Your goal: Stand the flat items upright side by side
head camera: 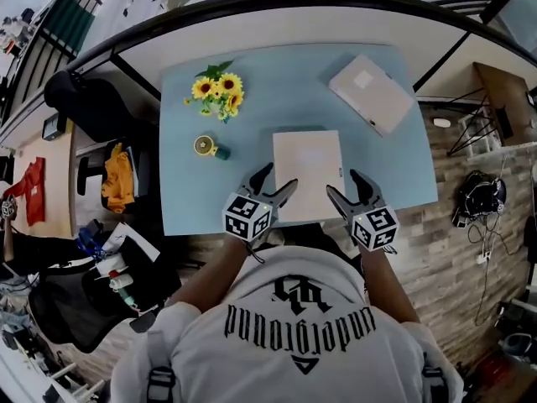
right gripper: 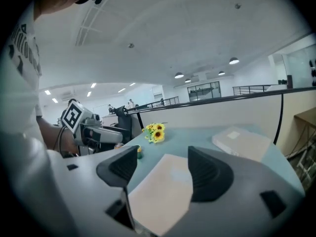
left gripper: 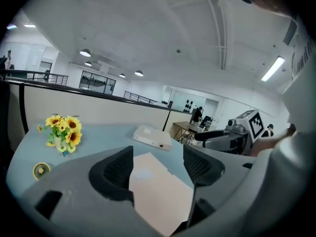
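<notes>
Left tool (head camera: 279, 177) and right tool (head camera: 344, 183) are wide open, empty; the flat box (head camera: 308, 168) seems stiff, light: grip its side edges

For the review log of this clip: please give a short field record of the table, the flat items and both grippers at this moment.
table: light blue, person at its near edge
near flat item: cream, lying flat at the near edge
far flat item: cream, lying flat at the far right, turned at an angle
items upright: none yet
left gripper: jaws apart, at the near item's left near corner, nothing clamped
right gripper: jaws apart, at its right near corner, nothing clamped
other: sunflowers; small yellow-and-green object
</notes>
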### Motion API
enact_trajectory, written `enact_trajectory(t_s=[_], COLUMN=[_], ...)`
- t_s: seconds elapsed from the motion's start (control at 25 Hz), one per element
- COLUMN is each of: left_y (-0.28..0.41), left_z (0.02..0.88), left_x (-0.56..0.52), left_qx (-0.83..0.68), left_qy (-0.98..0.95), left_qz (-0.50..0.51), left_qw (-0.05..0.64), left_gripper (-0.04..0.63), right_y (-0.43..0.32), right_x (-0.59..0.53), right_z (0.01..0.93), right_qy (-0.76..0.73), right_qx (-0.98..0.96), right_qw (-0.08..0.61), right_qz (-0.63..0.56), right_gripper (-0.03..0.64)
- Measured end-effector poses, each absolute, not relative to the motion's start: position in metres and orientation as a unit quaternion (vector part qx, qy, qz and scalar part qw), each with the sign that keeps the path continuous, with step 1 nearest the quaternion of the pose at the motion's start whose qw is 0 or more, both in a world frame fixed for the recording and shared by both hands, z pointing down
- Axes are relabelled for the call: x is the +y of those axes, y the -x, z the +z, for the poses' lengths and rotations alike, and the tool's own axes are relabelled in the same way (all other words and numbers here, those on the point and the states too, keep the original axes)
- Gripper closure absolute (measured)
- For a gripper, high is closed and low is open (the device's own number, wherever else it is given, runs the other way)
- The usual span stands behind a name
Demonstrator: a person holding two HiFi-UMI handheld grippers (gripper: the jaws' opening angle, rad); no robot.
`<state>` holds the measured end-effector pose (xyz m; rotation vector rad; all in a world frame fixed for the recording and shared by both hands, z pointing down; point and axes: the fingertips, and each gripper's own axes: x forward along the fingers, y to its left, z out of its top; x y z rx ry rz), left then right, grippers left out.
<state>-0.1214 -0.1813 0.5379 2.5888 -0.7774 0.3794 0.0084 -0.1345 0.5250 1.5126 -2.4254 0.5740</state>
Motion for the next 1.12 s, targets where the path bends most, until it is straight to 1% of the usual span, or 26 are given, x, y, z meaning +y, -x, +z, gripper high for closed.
enact_trajectory(t_s=[0.36, 0.6, 0.92, 1.12], left_y=[0.123, 0.121, 0.128, 0.126], left_z=[0.632, 0.686, 0.758, 0.784], left_x=[-0.208, -0.212, -0.218, -0.212], left_qx=[-0.323, -0.338, -0.340, -0.331], left_qy=[-0.877, -0.846, -0.801, -0.780], left_qz=[0.195, 0.232, 0.283, 0.281], left_qw=[0.298, 0.342, 0.404, 0.450], left_gripper=[0.251, 0.238, 0.222, 0.215], right_y=[-0.034, -0.052, -0.061, -0.057], right_x=[-0.169, -0.180, -0.184, -0.186], right_z=[0.613, 0.670, 0.746, 0.772], right_qy=[-0.456, -0.439, -0.411, -0.390], right_qx=[-0.823, -0.800, -0.771, -0.754], right_qw=[0.184, 0.188, 0.236, 0.229], right_qz=[0.285, 0.364, 0.425, 0.476], right_gripper=[0.295, 0.295, 0.286, 0.280])
